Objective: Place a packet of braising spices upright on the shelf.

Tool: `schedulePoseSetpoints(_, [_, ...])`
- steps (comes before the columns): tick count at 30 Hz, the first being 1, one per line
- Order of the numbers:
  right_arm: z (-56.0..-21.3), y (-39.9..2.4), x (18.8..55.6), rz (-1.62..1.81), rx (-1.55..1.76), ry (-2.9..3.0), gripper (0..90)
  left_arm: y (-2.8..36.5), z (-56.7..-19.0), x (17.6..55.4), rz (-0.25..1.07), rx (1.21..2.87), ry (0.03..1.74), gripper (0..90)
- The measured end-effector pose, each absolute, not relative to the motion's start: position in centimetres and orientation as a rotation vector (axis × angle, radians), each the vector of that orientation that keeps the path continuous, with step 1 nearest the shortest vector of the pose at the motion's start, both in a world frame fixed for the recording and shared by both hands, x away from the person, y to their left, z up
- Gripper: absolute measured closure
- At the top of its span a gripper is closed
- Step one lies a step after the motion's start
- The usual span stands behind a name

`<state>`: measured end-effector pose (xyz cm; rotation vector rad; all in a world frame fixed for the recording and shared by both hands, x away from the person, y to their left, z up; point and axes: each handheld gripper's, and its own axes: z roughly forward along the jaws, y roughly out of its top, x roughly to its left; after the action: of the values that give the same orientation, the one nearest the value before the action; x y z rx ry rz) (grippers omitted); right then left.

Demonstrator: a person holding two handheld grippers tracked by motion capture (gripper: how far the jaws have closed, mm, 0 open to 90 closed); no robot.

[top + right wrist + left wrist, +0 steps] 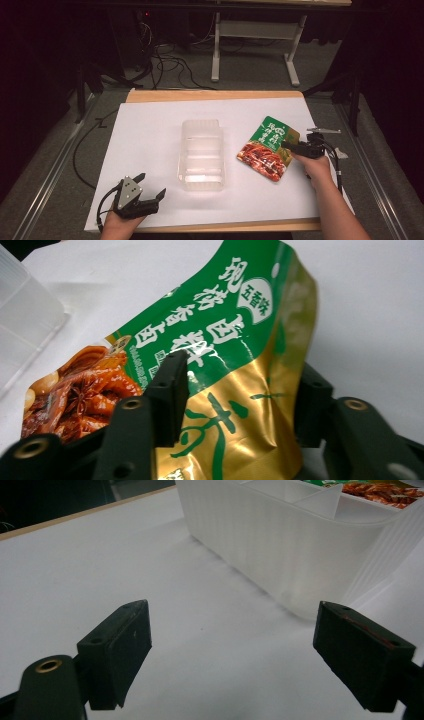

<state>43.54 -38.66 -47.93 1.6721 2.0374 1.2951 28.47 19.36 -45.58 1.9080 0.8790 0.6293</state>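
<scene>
A green and gold food pouch (267,146) with a red food picture lies on the white sheet, right of the clear plastic bin (201,154). My right gripper (291,146) is at the pouch's right edge. In the right gripper view its jaws stand apart, straddling the gold part of the pouch (240,405), one jaw over the face and the other behind the edge. My left gripper (150,186) rests open near the front left of the sheet, with nothing between its fingers. It faces the bin's wall (300,545).
The bin has inner dividers (320,502) and holds nothing I can see. The white sheet (145,135) covers a wooden tabletop (215,95). Cables and a white frame (255,45) lie on the floor beyond the table's far edge.
</scene>
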Motion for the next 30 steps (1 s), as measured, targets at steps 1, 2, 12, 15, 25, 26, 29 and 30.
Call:
schedulePoseSetpoints(1, [-48.0,-38.7,43.5,1.299,1.675,2.033,55.4,19.4,-45.6,28.5,0.629,1.908,0.879,16.1])
schedulePoseSetpoints(2, [-48.0,-38.7,43.5,1.303,1.681,2.029,58.0,19.4,-45.6,28.5,0.629,1.908,0.88,16.2])
schedulePoseSetpoints(12, [-47.9,-38.6,43.5,1.232,1.688,1.992,81.6,19.4,-45.6,28.4,0.629,1.905,0.881,16.2])
schedulePoseSetpoints(15, [-47.9,-38.5,43.5,1.212,1.698,1.97,89.9,19.4,-45.6,28.5,0.631,1.908,0.88,16.2])
schedulePoseSetpoints(25, [-47.6,-38.6,43.1,1.234,1.656,1.954,90.0,19.4,-45.6,28.5,0.63,1.907,0.881,16.2])
schedulePoseSetpoints(26, [-47.4,-38.6,43.0,1.233,1.65,1.949,90.0,19.4,-45.6,28.5,0.63,1.906,0.882,16.2])
schedulePoseSetpoints(29, [-47.0,-38.6,42.6,1.256,1.637,1.931,90.0,19.4,-45.6,28.5,0.632,1.905,0.882,16.2])
schedulePoseSetpoints(30, [-46.6,-38.7,42.2,1.292,1.617,1.921,90.0,19.4,-45.6,28.5,0.631,1.906,0.881,16.2])
